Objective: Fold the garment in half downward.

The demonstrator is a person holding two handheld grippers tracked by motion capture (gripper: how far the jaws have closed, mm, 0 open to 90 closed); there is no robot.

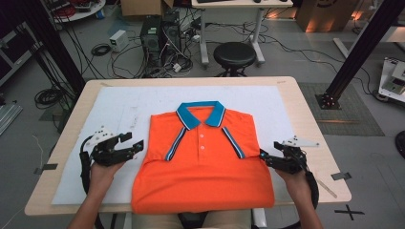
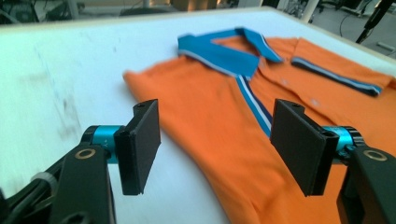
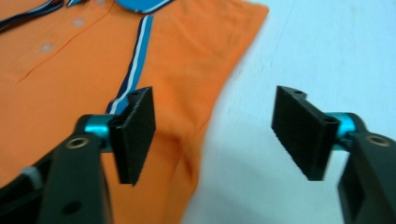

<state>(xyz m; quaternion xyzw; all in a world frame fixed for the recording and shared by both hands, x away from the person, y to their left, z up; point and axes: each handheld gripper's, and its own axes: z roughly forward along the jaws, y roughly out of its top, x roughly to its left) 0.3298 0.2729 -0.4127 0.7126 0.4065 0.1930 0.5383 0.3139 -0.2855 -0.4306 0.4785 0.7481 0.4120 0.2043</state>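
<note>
An orange polo shirt (image 1: 203,171) with a blue collar lies flat on the white sheet (image 1: 119,102), sleeves folded in over the front, its hem hanging over the near table edge. My left gripper (image 1: 135,141) hovers just off the shirt's left side, jaws open with nothing between them; the left gripper view has the shirt (image 2: 224,121) ahead of the open gripper (image 2: 217,135). My right gripper (image 1: 264,157) sits at the shirt's right edge. In the right gripper view the open gripper (image 3: 215,128) straddles the shirt's edge (image 3: 187,93) without touching it.
The wooden table (image 1: 310,138) carries the white sheet under the shirt. Beyond the far edge stand a black stool (image 1: 234,55), a computer tower (image 1: 160,33) and tangled cables. Black frame posts (image 1: 358,52) rise at both sides.
</note>
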